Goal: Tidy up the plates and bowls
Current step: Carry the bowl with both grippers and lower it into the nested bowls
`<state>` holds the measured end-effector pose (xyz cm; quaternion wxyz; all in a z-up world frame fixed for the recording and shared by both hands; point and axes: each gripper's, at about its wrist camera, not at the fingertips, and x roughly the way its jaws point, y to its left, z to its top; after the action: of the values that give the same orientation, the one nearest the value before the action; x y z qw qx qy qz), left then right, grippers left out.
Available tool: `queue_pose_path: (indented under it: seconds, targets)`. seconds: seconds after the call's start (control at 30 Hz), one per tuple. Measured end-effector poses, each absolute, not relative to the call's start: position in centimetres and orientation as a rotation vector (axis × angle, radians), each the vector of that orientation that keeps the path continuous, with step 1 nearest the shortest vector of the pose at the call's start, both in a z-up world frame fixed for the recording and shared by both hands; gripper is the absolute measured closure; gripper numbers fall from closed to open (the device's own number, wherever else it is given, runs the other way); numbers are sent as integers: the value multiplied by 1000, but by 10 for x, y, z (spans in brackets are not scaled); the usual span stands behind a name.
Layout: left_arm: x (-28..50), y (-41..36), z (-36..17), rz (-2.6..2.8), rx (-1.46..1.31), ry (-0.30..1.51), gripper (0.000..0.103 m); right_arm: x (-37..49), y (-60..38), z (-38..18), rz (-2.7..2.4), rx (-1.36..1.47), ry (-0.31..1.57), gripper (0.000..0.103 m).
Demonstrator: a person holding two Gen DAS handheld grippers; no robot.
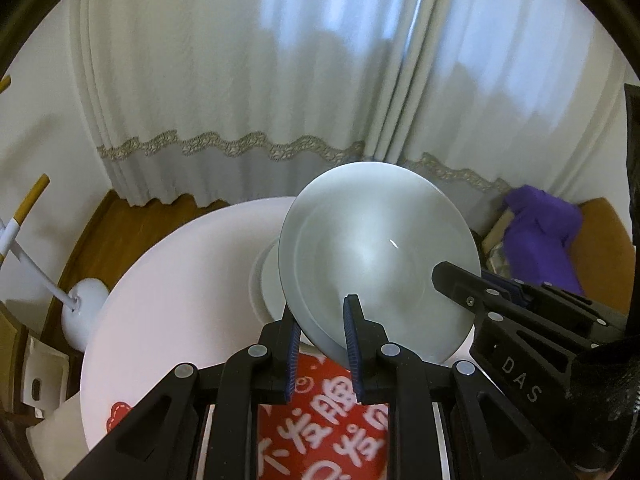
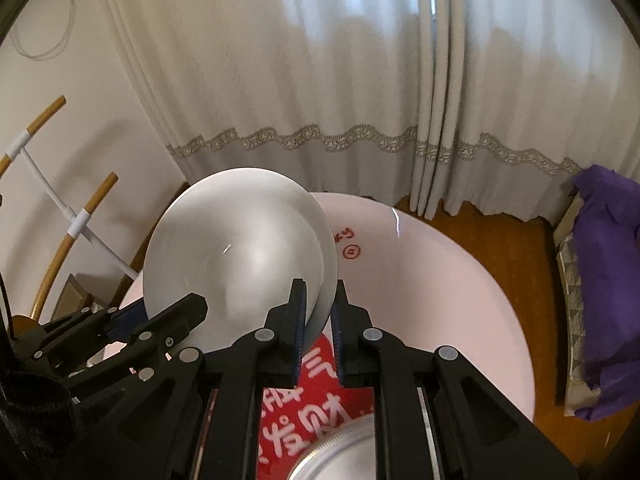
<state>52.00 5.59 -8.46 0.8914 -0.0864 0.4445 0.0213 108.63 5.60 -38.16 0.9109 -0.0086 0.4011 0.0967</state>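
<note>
Desk: a round pale pink desk point(image 1: 168, 320) is seen in the lower half of both views, with a red panel of white characters point(image 1: 320, 420) at bottom centre.
Room: white curtains point(image 1: 280, 80) with a lace band fill the upper half of both frames; a brown wooden floor point(image 2: 500, 240) is shown around the desk edge.
Surroundings: a white stand with tan-tipped rods point(image 1: 28, 216) is placed at the left edge of the left wrist view; a purple cloth point(image 2: 608, 280) is piled at the right edge of the right wrist view.
Plate: a silver metal plate point(image 1: 376, 256) is held tilted above the desk, at centre right in the left wrist view and centre left in the right wrist view.
Left tool: the left tool point(image 1: 322, 344) is clamped on the plate's lower rim, the blue pads point(image 1: 352, 336) pressed on either side.
Right tool: the right tool point(image 2: 318, 320) is clamped on the opposite rim of the same plate.
Hidden: white dishes point(image 1: 264, 280) are mostly covered behind the plate in the left wrist view; their kind cannot be told.
Cut off: a silver rimmed dish point(image 2: 340, 456) is cropped by the bottom edge of the right wrist view.
Open room: bare desk surface is left at lower left in the left wrist view and at right in the right wrist view.
</note>
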Motion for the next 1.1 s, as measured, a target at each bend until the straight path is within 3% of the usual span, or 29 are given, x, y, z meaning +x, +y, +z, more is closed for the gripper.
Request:
queue_pose_path:
  seconds: [0.47, 1.1]
  targets:
    - [585, 67, -111, 29, -206, 993, 86, 1116, 63, -418, 142, -36, 896, 92]
    - [592, 65, -126, 19, -177, 999, 86, 1135, 57, -433, 142, 33, 965, 90]
